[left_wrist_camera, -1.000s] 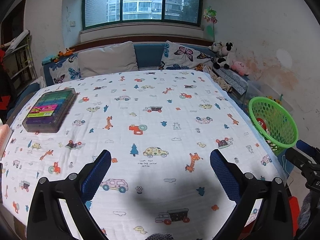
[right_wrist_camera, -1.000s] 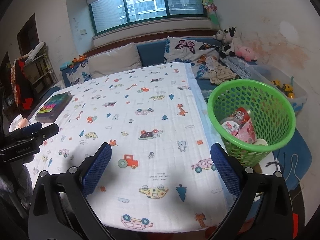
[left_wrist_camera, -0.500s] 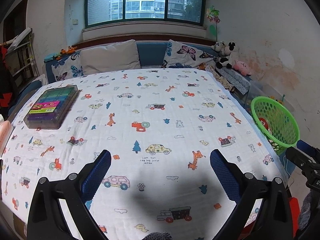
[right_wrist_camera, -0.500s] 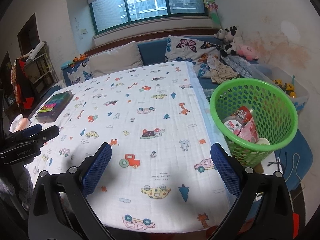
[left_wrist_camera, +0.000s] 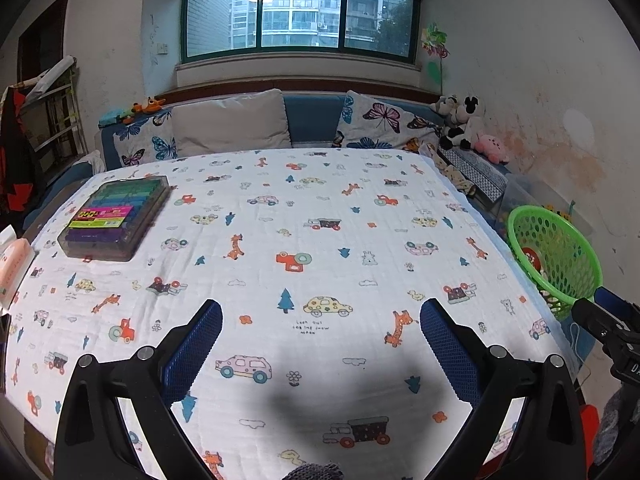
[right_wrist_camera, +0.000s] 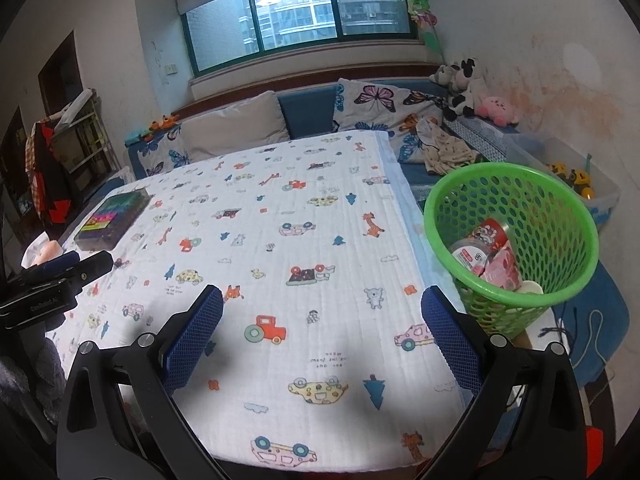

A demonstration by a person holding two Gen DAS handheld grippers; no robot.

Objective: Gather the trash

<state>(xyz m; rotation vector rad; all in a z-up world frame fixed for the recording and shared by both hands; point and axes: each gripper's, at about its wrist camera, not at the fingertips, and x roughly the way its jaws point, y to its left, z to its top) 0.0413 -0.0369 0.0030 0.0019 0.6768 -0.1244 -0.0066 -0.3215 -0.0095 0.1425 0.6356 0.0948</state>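
Left gripper (left_wrist_camera: 320,320) and right gripper (right_wrist_camera: 322,306) — jaws apart, holding nothing — above patterned tablecloth (left_wrist_camera: 320,240); green basket (right_wrist_camera: 512,236) past its right edge; "LOOK OUT FOR THE SNOW MOON" printed.

One green basket (right_wrist_camera: 520,184), one marker case (left_wrist_camera: 116,216), two butterfly pillows (left_wrist_camera: 384,124), one plain pillow (left_wrist_camera: 232,120).

A lived-in home room, probably a child's: a table under a white quilted cloth printed with cartoon cars and giraffes (left_wrist_camera: 320,240), a blue window bench with butterfly-patterned cushions (left_wrist_camera: 384,124), plush toys (left_wrist_camera: 464,124), apartment blocks outside the green-framed window (left_wrist_camera: 300,16).
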